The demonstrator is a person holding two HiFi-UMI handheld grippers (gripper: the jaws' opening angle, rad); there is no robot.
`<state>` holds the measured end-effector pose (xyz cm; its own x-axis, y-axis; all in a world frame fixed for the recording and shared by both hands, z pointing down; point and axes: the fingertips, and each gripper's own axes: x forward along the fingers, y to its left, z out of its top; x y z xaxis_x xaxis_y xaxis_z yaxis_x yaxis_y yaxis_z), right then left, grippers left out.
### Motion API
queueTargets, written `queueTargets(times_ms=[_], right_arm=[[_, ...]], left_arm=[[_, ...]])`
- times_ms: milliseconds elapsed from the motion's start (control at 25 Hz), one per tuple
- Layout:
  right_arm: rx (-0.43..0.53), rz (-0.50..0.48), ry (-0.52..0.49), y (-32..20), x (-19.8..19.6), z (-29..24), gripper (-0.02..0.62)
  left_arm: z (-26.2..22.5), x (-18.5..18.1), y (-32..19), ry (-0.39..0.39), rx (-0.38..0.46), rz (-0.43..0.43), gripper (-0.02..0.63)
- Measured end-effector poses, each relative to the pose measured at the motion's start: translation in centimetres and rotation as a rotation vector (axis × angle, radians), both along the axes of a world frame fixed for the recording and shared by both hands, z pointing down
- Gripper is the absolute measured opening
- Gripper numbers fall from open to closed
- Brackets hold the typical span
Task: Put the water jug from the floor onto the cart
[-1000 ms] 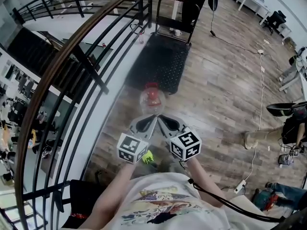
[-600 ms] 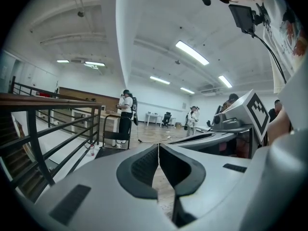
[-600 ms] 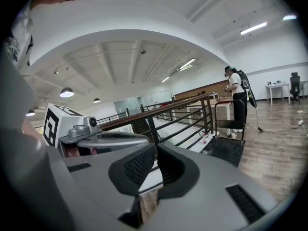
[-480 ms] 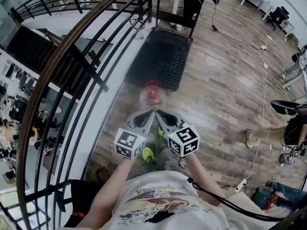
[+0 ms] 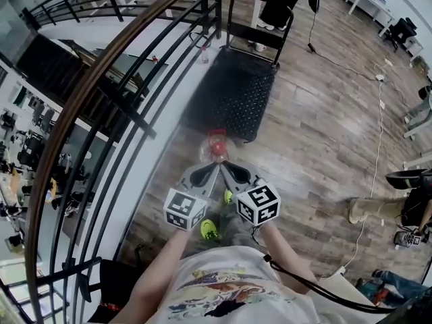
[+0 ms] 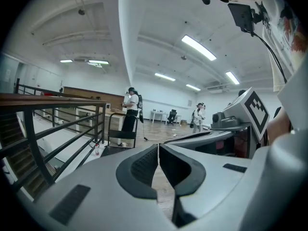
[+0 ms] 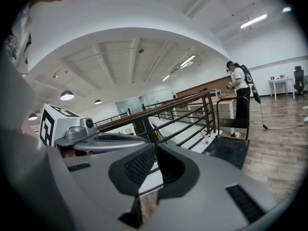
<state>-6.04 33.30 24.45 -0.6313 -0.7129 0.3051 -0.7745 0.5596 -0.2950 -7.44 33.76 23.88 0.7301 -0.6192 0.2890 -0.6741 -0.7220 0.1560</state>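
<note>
The clear round water jug with a red cap (image 5: 217,145) sits just short of the near edge of the black flat-bed cart with a perforated deck (image 5: 233,90). It is over the wood-plank floor (image 5: 317,133), not over the deck. From the head view I cannot tell whether it rests on the boards or hangs clear of them.

The left gripper (image 5: 214,166) and the right gripper (image 5: 225,166) come together side by side on the jug's near side, the side away from the cart, their tips at its neck. Each gripper's own view shows its jaws closed tip to tip, with nothing visible between the pads. How the jug is caught, if it is, stays hidden below them.

The cart's upright black handle (image 5: 260,19) stands at its far end, and the deck is bare. The dark metal railing with a wooden top rail (image 5: 115,52) runs along the cart's left side.

By my reading, the approach to the cart is nearly done. Still to do are bringing the jug over the near edge, setting it upright on the deck and letting go.
</note>
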Motion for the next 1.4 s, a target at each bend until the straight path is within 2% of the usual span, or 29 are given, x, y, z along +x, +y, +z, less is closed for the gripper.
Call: queueTargets(times_ms=[720, 880, 1400], right_arm=[[-0.069, -0.142, 0.044, -13.4, 3.5, 6.3, 0.028], [-0.092, -0.126, 0.074, -14.8, 4.1, 8.7, 0.028], [-0.165, -0.055, 0.09, -19.0, 4.1, 18.4, 0.029]], left_arm=[[6.6, 3.5, -13.5, -0.058, -0.052, -0.115, 0.014], [9.5, 4.0, -14.9, -0.08, -0.09, -0.117, 0.014], [19.5, 3.6, -20.1, -0.117, -0.13, -0.13, 0.034]])
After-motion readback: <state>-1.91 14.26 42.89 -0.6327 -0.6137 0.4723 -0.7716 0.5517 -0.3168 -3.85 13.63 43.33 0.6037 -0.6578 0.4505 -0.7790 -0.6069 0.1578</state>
